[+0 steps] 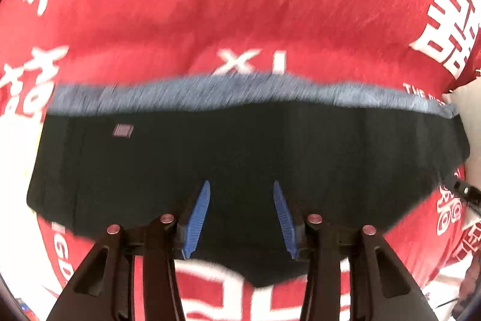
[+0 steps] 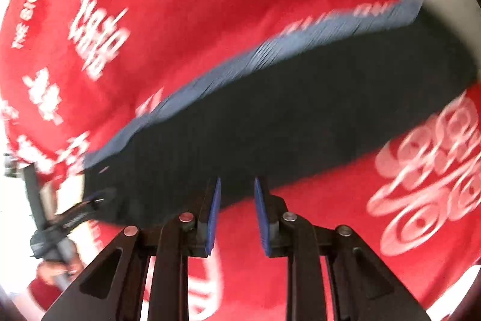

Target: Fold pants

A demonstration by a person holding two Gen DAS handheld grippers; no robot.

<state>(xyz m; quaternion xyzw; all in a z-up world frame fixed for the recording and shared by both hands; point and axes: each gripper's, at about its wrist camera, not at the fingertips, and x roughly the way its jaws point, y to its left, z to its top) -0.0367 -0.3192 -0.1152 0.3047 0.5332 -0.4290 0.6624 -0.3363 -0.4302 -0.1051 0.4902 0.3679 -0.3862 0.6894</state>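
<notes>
On the red printed cloth [image 1: 150, 20], dark pants [image 1: 240, 155] lie limp, light and soft, best pinched at the blue-grey waistband [image 1: 210, 92]; left gripper [image 1: 242, 218] half-open and empty, right gripper [image 2: 236, 215] narrowly parted and empty

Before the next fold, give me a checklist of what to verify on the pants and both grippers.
1. Left gripper free of cloth: ok, jaws open above the dark pants, nothing between them.
2. Right gripper free of cloth: ok, jaws apart at the pants' near edge, nothing pinched.
3. Pants lying flat on the red blanket: ok, spread as a wide dark band, no bunching seen.
4. Blue-grey waistband exposed along the far edge: ok.
5. Layers aligned at the edges: cannot tell, both views are motion-blurred.
6. Grippers clear of each other: ok, the left one shows at the left edge of the right wrist view, well apart.
</notes>
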